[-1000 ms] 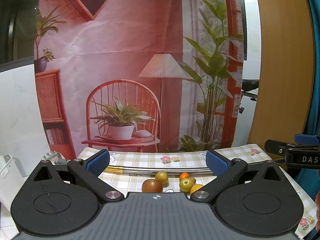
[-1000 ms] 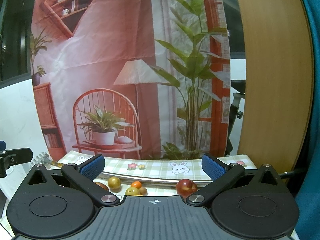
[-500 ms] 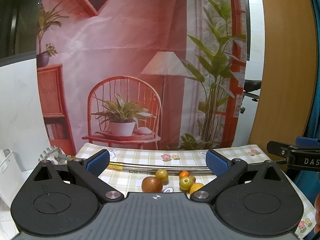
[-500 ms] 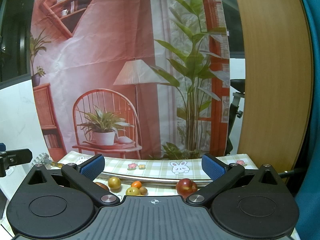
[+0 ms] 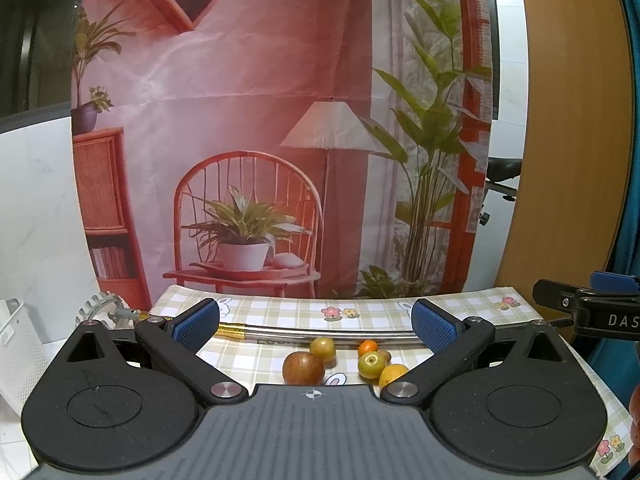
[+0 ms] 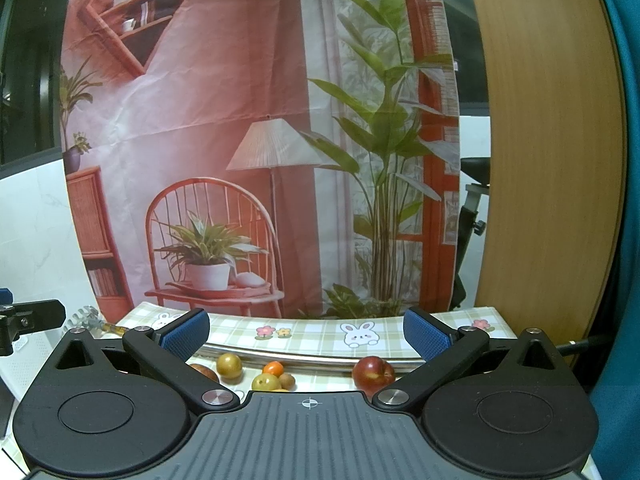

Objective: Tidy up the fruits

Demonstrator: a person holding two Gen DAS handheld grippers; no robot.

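Both tongs, left [image 5: 315,322] & right [image 6: 306,333], agape, empty; metal rod [image 5: 320,334] behind fruits [image 5: 303,368].

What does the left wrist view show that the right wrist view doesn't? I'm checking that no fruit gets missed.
Only the left wrist view shows the white basket at its left edge and the brown fruit whole. Only the right wrist view shows the red apple and the bunny print mid-cloth. Both show the checked cloth, the metal rod, the small orange, the green-yellow fruit and an open, empty hand-held gripper.
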